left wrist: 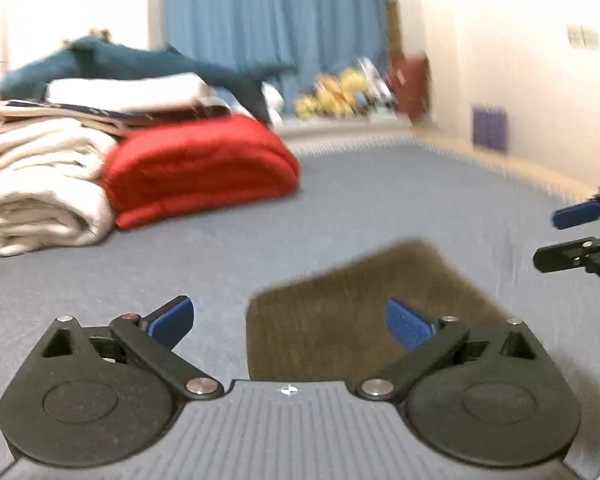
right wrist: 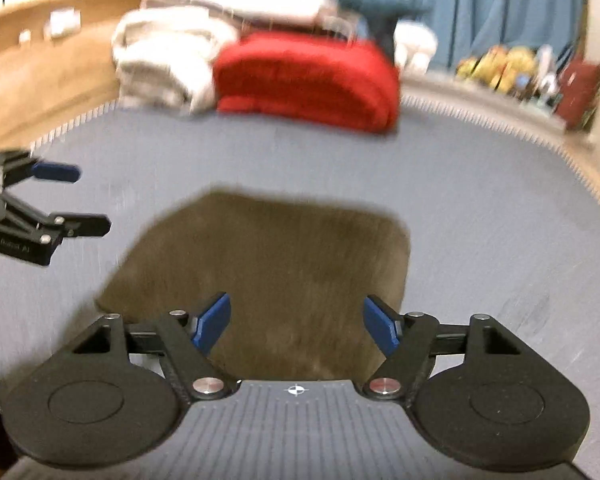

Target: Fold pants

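Observation:
The brown pants (left wrist: 364, 304) (right wrist: 268, 272) lie folded into a compact rectangle, flat on the grey-blue bed cover (left wrist: 380, 200) (right wrist: 480, 216). My left gripper (left wrist: 290, 322) hovers above their near left part, jaws wide open, nothing between the blue pads. It also shows at the left edge of the right wrist view as the left gripper (right wrist: 86, 198). My right gripper (right wrist: 296, 324) hangs over the pants' near edge, open and empty; the right gripper (left wrist: 548, 236) appears at the right edge of the left wrist view. Both views are motion-blurred.
A red folded blanket (left wrist: 200, 168) (right wrist: 308, 80) sits at the far side of the bed beside a pile of white folded towels (left wrist: 40, 184) (right wrist: 164, 56). Blue curtains (left wrist: 276, 12) hang behind. Yellow soft toys (left wrist: 332, 94) line the far edge.

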A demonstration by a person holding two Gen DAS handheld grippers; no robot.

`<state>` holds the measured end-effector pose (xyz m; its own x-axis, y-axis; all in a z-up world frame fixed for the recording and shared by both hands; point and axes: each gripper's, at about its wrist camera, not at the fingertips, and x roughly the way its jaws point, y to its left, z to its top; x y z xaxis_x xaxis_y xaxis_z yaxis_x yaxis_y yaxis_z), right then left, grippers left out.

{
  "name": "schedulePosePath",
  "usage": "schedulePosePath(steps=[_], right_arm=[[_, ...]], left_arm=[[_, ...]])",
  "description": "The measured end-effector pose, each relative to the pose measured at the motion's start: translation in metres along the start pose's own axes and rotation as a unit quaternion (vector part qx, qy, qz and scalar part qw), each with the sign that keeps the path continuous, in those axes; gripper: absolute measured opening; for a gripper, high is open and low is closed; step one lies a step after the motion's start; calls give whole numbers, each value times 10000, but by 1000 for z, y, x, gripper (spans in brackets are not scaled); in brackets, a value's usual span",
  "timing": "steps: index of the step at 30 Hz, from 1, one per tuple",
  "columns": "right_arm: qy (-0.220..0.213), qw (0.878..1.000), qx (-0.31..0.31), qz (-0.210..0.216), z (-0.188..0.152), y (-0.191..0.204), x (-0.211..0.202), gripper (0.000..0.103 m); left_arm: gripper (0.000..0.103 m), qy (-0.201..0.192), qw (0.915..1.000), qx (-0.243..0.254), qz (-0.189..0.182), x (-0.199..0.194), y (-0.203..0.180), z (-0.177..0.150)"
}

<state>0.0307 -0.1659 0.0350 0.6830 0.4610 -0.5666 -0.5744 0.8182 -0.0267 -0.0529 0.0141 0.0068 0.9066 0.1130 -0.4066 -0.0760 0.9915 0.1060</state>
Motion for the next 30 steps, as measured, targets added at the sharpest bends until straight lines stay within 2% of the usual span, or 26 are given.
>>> schedulePosePath(steps=[2,4,6,9,11,14,15,16,17,18,20,24,30], right_arm=[[-458,9986,65,-252,11,3,-21,90],[-868,9948,266,-456,23,5,-47,96],[-1114,9905,651,-485,32,7,-67,100],[-1159,9866,1083,-371,33,9,-82,102],[-1061,9874,1105,-405,26,10,-81,102],[-678,9908,1087,-442,2,12,-58,102],[-445,9918,1114,-450,-9,11,-43,102],[132,9901,1249,-630,-20,14,-22,101],[132,9901,1249,-630,-20,14,-22,101],[367,9884,1316,-670,-22,14,-12,101],[328,9897,1280,-543,-24,19,-7,101],[345,9927,996,-579,-22,30,1,102],[646,9912,1089,-394,-27,36,8,102]], left_arm=[[103,-140,9994,-325,-6,-16,3,7],[103,-132,9977,-661,52,-29,7,11],[103,113,9960,-875,130,-34,7,10],[103,760,9909,-1032,412,-33,5,-3],[103,1280,9832,-1191,517,-27,5,-17],[103,1869,9734,-1290,313,-8,2,-33],[103,1916,9729,-1262,287,-3,1,-35],[103,1923,9735,-1211,274,0,0,-36],[103,1905,9751,-1112,252,3,-4,-36],[103,1888,9766,-1011,218,6,-6,-35],[103,1863,9786,-861,183,9,-11,-36],[103,1977,9753,-968,170,19,-16,-38],[103,2150,9729,-837,133,27,-27,-44]])
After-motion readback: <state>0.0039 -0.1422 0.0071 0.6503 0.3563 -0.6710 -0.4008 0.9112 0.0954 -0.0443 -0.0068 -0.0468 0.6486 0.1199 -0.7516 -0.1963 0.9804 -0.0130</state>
